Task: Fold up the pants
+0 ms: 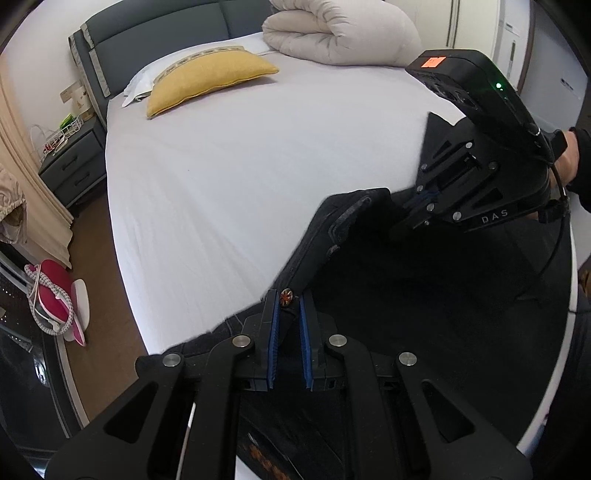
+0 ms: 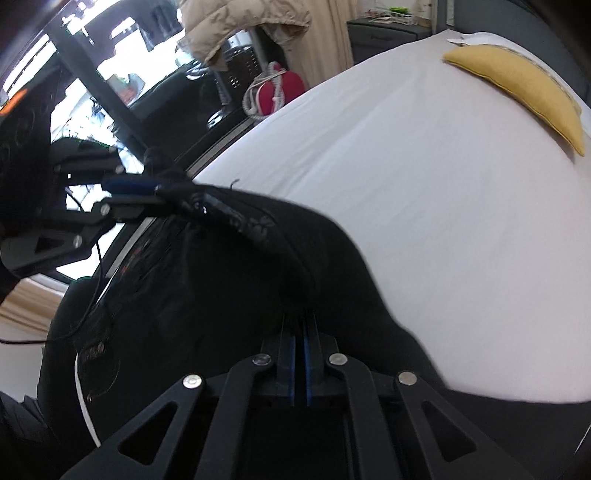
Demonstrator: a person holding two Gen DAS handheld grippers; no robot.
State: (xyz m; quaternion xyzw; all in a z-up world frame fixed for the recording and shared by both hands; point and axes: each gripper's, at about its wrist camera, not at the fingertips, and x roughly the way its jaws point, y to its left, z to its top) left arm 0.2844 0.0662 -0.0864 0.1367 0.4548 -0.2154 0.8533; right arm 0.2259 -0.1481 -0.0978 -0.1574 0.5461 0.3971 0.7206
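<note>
Black pants (image 1: 388, 295) lie at the near edge of a white-sheeted bed (image 1: 240, 184); they also show in the right wrist view (image 2: 221, 288). My left gripper (image 1: 287, 301) is shut on the waistband beside its metal button (image 1: 286, 296). My right gripper (image 2: 300, 319) is shut on the waistband's other end. Each gripper shows in the other's view: the right one (image 1: 410, 210) at the far waistband end, the left one (image 2: 159, 192) pinching the band at left. The waistband is raised and stretched between them. The legs hang off the bed edge, mostly hidden in dark.
A yellow pillow (image 1: 210, 77) and a rolled white duvet (image 1: 340, 33) lie at the head of the bed. A grey nightstand (image 1: 74, 162) and a red bag (image 1: 55, 295) are on the floor at left. A beige jacket (image 2: 243, 26) hangs beyond the bed.
</note>
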